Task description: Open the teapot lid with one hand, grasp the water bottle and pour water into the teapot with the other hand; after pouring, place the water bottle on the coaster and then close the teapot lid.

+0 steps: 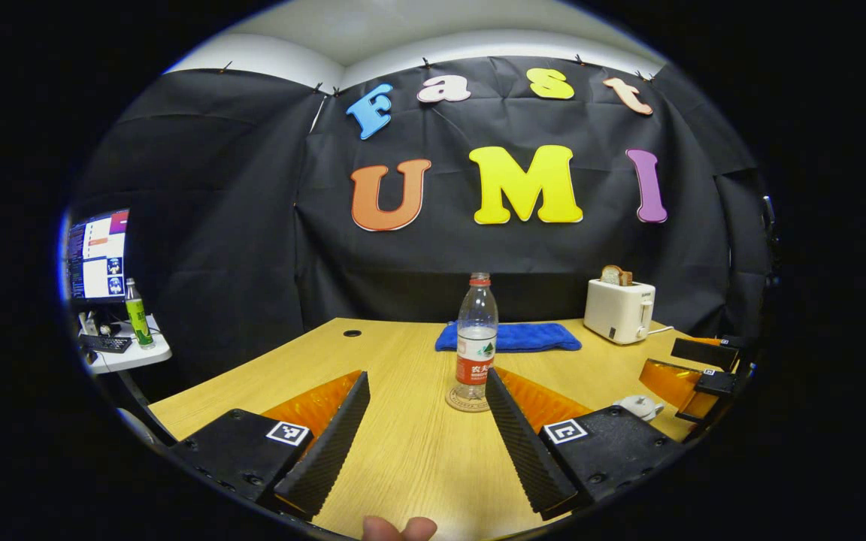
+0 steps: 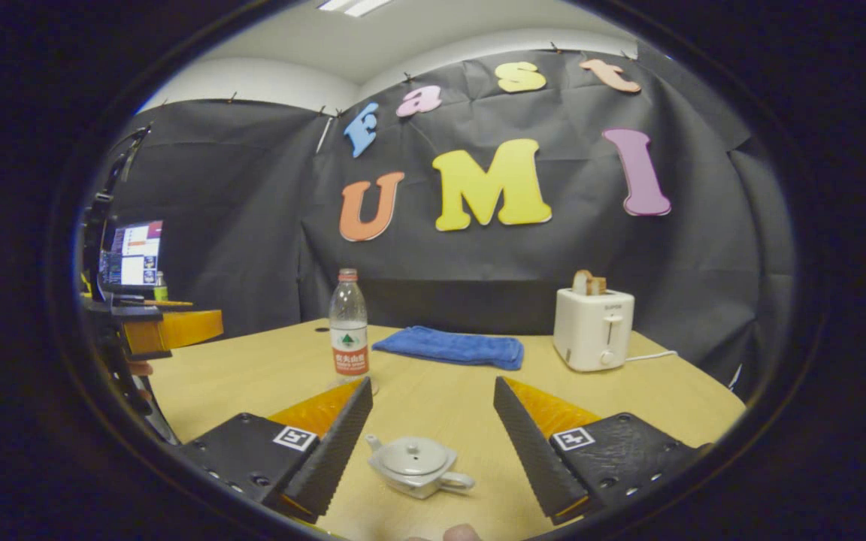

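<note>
- As seen at lower centre of the left gripper view: left gripper [image 1: 427, 409] spread wide, nothing between its fingers, aimed at the clear plastic water bottle with red cap and red label [image 1: 476, 338]. Judged lined up for a grasp of the bottle body; not yet touching.
- Bottle upright at centre of that view, standing on the round pale coaster [image 1: 466, 402]. Evidently parked on its end spot already, so pouring appears not yet begun.
- At lower centre of the right gripper view: right gripper [image 2: 433, 428] likewise spread apart, holding nothing, with the small grey teapot with lid and side handle [image 2: 416, 466] lying between and just ahead of the fingers. Judged positioned over the lid knob for lifting.
- Lid seated on the pot; opening step outstanding.
- Light wooden table [image 2: 448, 402] carrying all items; folded blue towel [image 2: 449, 347] at centre of the right gripper view and white toaster holding a bread slice [image 2: 593, 329] at right, both well apart from the work, presumably set back to keep the pouring path free.
- Risk noted: small, light teapot likely to shift if the lid is nudged off-centre.
</note>
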{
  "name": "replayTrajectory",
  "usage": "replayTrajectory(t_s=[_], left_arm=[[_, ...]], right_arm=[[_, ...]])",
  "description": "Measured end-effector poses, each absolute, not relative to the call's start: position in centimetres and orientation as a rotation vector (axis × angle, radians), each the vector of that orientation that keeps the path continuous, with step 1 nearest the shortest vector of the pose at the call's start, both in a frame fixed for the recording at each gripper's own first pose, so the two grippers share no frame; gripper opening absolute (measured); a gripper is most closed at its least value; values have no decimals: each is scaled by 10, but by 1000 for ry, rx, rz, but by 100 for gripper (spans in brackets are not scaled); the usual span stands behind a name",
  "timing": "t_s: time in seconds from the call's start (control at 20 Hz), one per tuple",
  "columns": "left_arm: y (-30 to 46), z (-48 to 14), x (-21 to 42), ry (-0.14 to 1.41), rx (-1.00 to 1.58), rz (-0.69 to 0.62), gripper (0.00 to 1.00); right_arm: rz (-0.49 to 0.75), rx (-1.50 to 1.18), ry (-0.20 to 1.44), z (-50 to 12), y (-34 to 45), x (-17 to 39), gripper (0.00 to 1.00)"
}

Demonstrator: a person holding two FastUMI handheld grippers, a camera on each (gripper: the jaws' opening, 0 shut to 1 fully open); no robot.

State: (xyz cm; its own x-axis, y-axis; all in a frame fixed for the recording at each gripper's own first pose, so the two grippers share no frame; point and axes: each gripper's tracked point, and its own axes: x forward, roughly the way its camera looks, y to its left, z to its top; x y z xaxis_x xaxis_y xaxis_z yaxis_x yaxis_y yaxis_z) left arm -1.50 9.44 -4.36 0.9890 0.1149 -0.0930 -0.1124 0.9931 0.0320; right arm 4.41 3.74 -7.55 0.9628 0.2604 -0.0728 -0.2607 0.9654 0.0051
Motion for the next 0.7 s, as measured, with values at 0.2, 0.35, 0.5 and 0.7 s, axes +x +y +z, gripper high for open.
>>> replayTrajectory(t_s=[0.2,0.35,0.5,0.7], left_arm=[[65,-31,-17,53,41,81,97],[50,-23,-22,22,42,92,100],[29,-14,-25,-10,38,53,97],[20,-14,-31,-12,68,28,97]], right_arm=[[116,-19,40,-51,-8,27,98],[17,-45,-1,-36,-36,5,98],[-22,-73,-31,-25,-45,-11,97],[-23,-57,-32,-26,-39,-22,97]])
